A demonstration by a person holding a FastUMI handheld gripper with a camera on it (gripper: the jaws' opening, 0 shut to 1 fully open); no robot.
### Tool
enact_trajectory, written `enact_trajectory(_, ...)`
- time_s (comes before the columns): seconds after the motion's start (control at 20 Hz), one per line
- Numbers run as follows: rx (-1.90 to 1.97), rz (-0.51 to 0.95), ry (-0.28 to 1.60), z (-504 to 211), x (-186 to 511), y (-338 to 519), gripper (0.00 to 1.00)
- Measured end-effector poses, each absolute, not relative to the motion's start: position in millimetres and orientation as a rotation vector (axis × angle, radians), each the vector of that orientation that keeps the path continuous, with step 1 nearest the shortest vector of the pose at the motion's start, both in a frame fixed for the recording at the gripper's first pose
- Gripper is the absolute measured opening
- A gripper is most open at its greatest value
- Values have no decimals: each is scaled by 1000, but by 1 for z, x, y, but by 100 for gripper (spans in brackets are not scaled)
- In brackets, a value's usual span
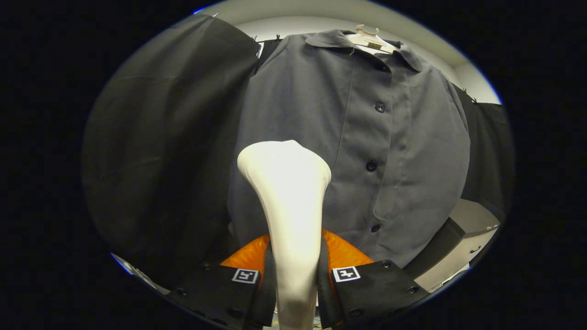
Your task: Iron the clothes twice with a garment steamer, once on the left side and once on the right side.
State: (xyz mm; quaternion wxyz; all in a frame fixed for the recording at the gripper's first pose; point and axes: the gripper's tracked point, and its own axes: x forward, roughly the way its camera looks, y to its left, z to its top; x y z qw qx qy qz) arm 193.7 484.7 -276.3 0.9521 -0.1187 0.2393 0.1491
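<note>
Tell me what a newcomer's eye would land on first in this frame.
First, the white garment steamer, bright and upright, its handle clamped between the gripper fingers, its flared head toward the clothes. Just beyond it hangs a grey button-front shirt on a pale hanger; the head sits over the panel beside the button placket. A grey cabinet stands beside the shirt's hem.

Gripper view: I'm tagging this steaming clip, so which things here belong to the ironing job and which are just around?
Part of the job:
- steamer, white, clamped between the gripper fingers, head up against the shirt
- shirt, grey, buttoned, hanging just beyond the steamer
- hanger holding the shirt

Just around:
- cabinet, pale, low, beside the shirt
- black cloth of the booth wall
</note>
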Motion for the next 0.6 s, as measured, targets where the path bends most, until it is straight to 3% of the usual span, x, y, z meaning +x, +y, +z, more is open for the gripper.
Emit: enact_trajectory(0.6, -229, 300, 591, -313, 165, 474, 45)
